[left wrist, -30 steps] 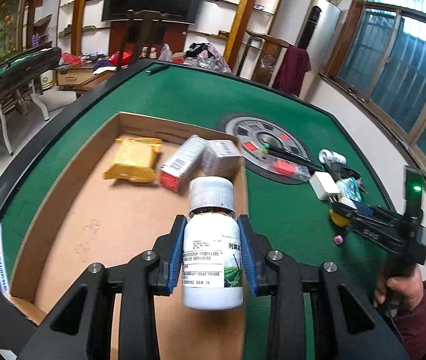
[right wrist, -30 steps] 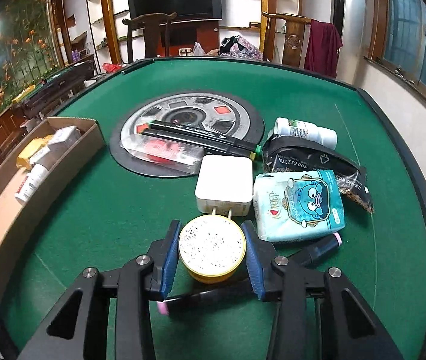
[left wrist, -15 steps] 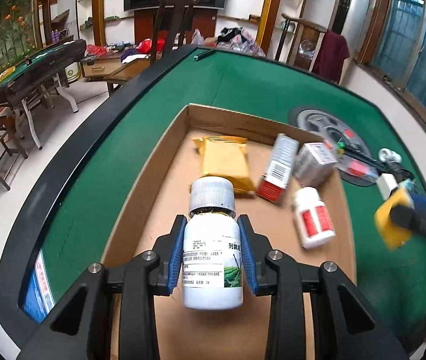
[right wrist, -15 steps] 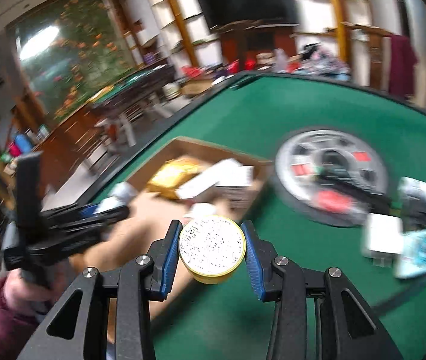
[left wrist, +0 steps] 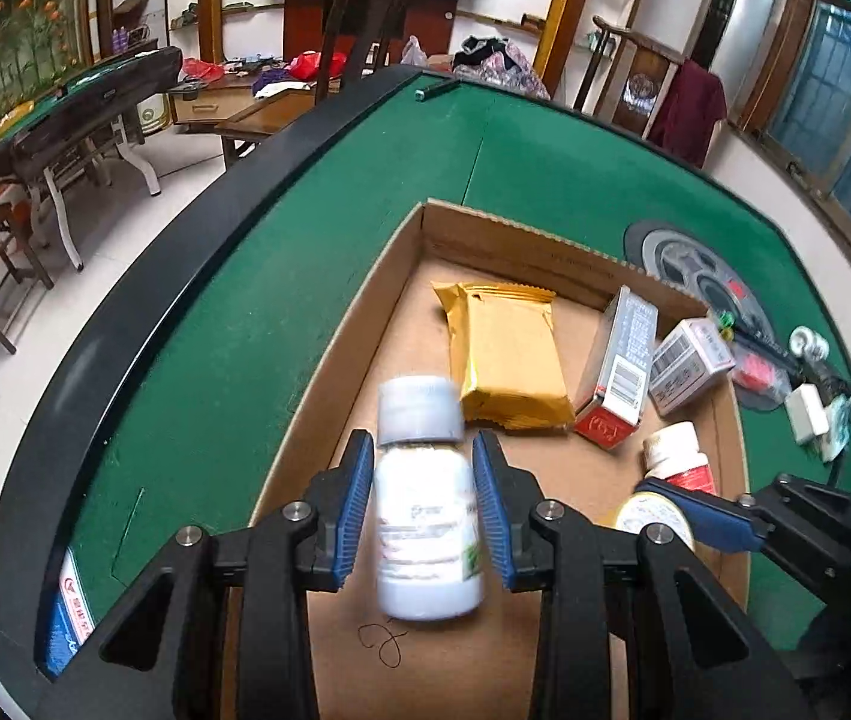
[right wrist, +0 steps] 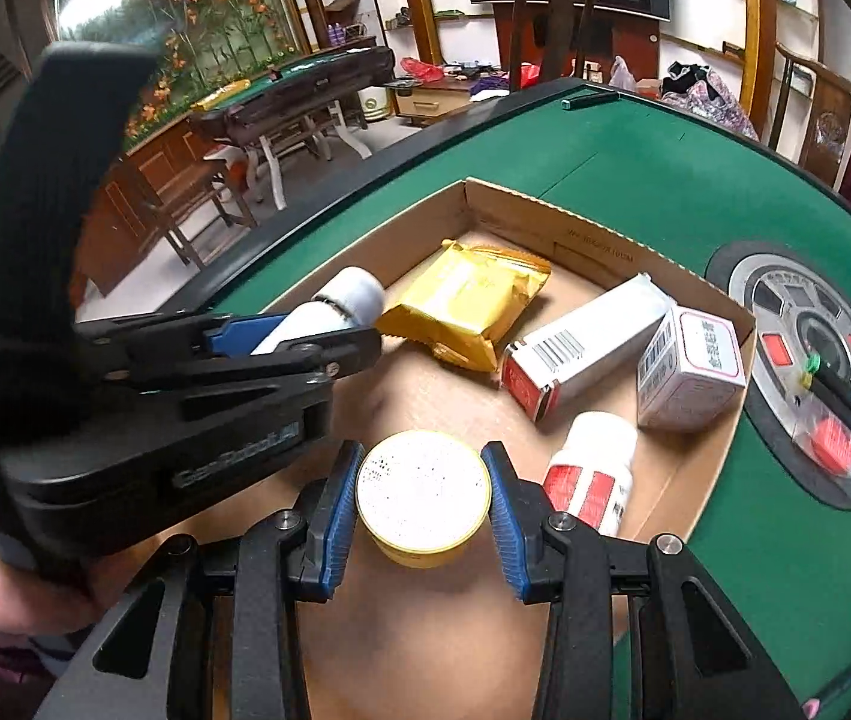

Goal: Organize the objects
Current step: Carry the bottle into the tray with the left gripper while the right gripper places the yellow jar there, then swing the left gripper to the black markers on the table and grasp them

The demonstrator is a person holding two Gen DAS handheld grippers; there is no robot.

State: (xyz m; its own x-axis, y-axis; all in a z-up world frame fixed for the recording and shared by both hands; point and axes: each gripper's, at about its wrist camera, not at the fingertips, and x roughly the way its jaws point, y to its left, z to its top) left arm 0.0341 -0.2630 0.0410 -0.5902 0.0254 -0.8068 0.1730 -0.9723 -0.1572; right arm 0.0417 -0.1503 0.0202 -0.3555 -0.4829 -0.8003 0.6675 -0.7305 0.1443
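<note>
At the lower centre of the left wrist view, the left tongs stood slightly apart around a blurred white bottle with a grey cap, gaps showing beside its body, above the cardboard box. The right tongs, at the lower centre of the right wrist view, stood just off the sides of a yellow round tin over the box floor. A yellow packet, two cartons and a red-labelled bottle lay inside. The box sat on the green desk.

Black tool, blue pads, silver screws.
</note>
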